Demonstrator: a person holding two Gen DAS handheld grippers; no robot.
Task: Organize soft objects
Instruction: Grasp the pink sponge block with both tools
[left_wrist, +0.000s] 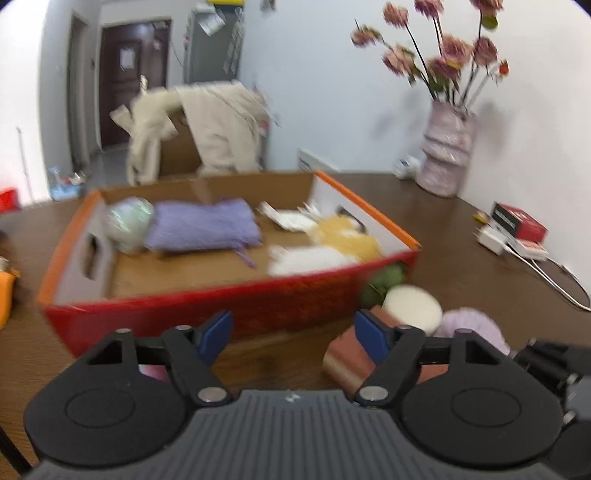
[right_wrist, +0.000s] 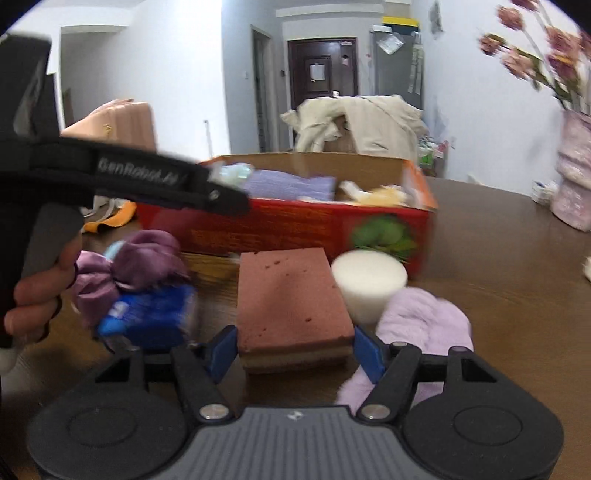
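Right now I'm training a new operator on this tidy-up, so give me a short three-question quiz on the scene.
1. True or false: the brown sponge block lies between the right gripper's fingers.
2. Which lies inside the red box? A white foam cylinder; B purple towel; C lilac knit piece.
3. What stands on the table at the wall, right of the box?

Key: 1 true. 2 B, the purple towel; the white foam cylinder and the lilac knit piece lie outside. 3 the vase of flowers.
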